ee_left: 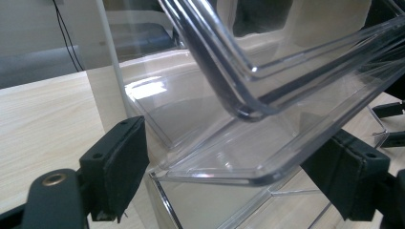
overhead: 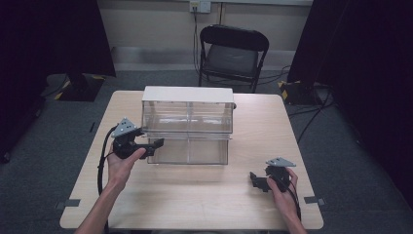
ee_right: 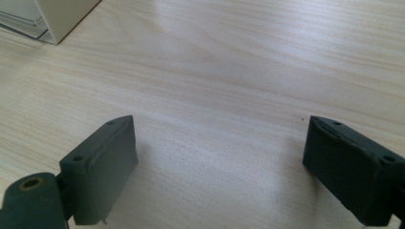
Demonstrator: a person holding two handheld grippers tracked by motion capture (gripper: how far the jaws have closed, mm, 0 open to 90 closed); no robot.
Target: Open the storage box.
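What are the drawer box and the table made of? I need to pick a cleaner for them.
Drawer box: probably clear glossy plastic, see-through with bright glints, under an opaque cream top. Table: pale wood or wood-look laminate, grain lines showing, low sheen.

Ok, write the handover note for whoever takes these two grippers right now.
Left gripper: open, jaws either side of the front edge of the lower-left clear drawer of the clear drawer cabinet; not clamped yet.
Right gripper: open, idle low over the wooden table, right of the cabinet, holding nothing.
Cabinet: mid-table, white top, four clear compartments. The lower drawers look pulled out a little; I see nothing in them.
Done: left gripper lined up on the drawer edge.
Left: probably close on the edge and move the drawer; which way I cannot tell.
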